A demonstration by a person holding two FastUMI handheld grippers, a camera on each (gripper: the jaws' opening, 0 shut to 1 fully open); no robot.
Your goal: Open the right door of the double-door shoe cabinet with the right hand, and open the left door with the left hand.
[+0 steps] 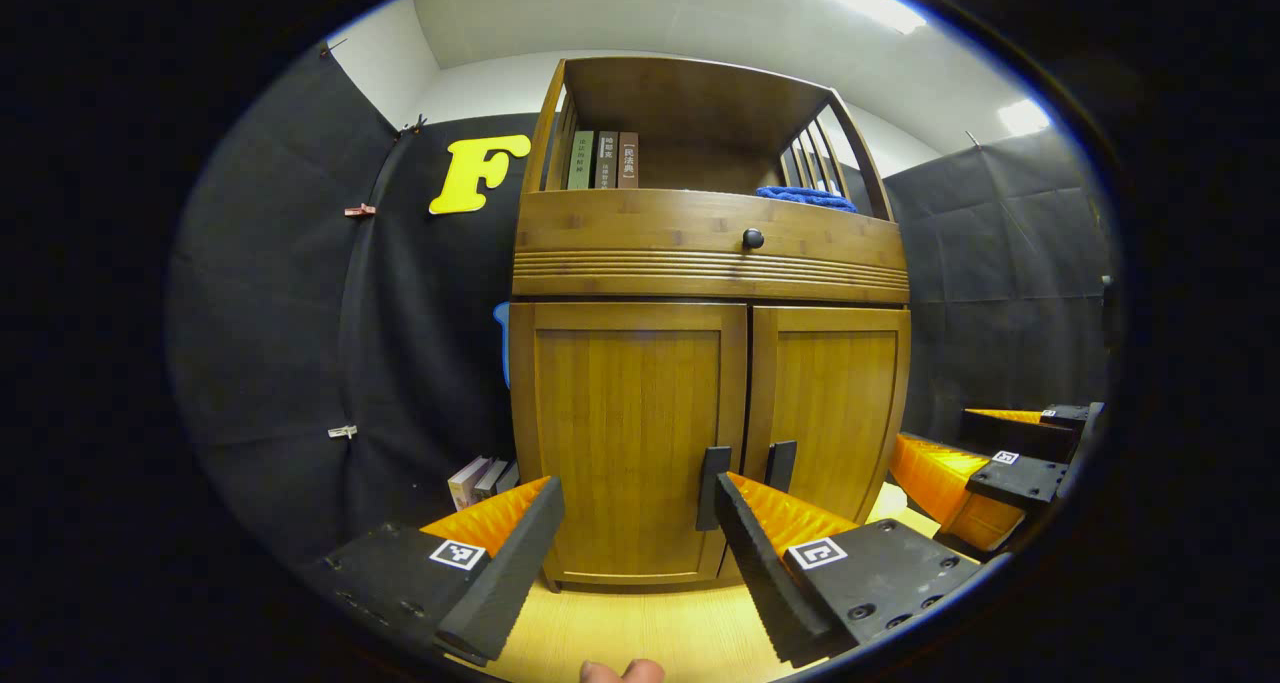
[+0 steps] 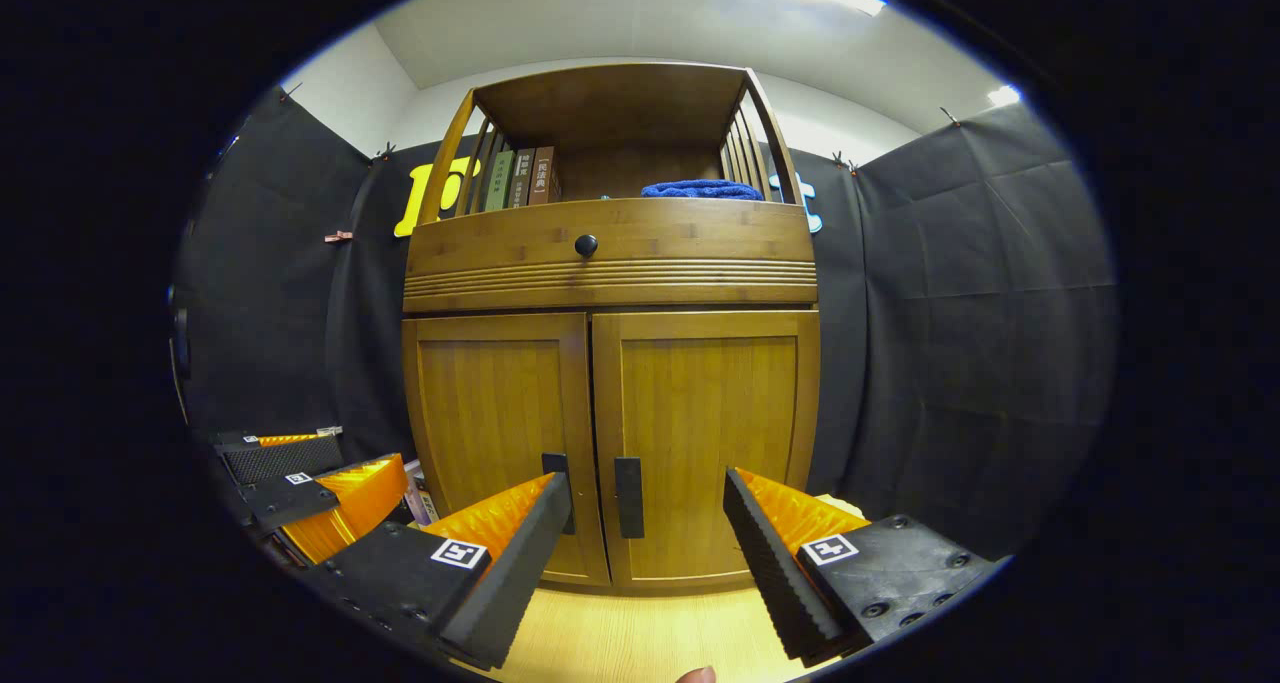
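Note:
The wooden shoe cabinet stands upright before me with both lower doors shut. In the left gripper view the left door point(image 1: 630, 433) faces me, its dark handle point(image 1: 714, 488) just above my right fingertip, and the right door's handle point(image 1: 780, 465) is beside it. My left gripper point(image 1: 636, 488) is open, a short way in front of the left door and holding nothing. In the right gripper view my right gripper point(image 2: 648, 483) is open in front of the right door point(image 2: 705, 433), with that door's handle point(image 2: 628, 498) showing between the fingers. The left door's handle point(image 2: 556, 493) is partly hidden behind my left finger.
Above the doors is a drawer with a black knob point(image 1: 752, 238). The open shelf holds upright books point(image 1: 603, 159) and a folded blue cloth point(image 1: 806, 198). More books point(image 1: 480, 481) lie on the floor left of the cabinet. The light wooden floor point(image 1: 640, 633) runs up to its base.

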